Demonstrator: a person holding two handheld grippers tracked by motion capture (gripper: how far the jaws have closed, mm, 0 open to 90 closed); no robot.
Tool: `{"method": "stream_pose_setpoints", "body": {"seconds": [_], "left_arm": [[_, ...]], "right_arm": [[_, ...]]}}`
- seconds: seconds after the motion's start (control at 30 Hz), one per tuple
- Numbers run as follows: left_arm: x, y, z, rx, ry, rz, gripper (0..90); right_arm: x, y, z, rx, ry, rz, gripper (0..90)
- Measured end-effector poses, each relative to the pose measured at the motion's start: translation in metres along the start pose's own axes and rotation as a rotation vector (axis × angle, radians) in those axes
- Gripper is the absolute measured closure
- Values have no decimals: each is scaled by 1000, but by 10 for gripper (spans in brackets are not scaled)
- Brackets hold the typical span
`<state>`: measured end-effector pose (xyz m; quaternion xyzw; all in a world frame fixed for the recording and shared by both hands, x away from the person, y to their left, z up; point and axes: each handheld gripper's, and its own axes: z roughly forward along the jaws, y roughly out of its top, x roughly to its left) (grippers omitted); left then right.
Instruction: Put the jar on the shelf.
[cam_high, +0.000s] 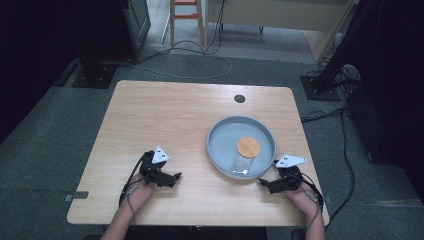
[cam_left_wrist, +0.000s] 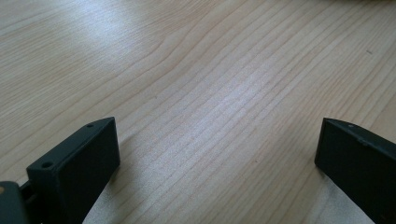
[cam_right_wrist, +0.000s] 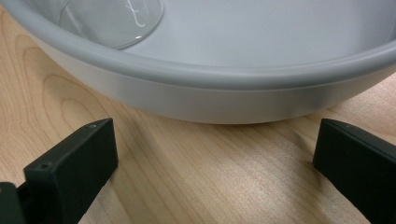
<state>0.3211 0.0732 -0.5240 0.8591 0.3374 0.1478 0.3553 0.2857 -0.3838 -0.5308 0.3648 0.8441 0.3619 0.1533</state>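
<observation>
On the wooden desk (cam_high: 165, 120), a grey tray (cam_high: 216, 145) holds a cork-lidded glass jar (cam_high: 245, 157) while both wide-open, empty grippers, left gripper (cam_high: 172, 179) and right gripper (cam_high: 264, 183), rest near, seemingly about to reach for it.

Round grey tray (cam_high: 215, 145) with raised rim, resting flat on right half of wooden bench (cam_high: 165, 120); inside, clear glass jar (cam_high: 242, 162) with round wooden lid (cam_high: 248, 147), set toward the tray's near side, lid facing up
</observation>
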Motion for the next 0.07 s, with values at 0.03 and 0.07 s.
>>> {"method": "stream_pose_setpoints", "body": {"seconds": [0.03,0.07], "left_arm": [[0,0,0,0,0,0,0],[0,0,0,0,0,0,0]], "right_arm": [[0,0,0,0,0,0,0],[0,0,0,1,-1,0,0]]}}
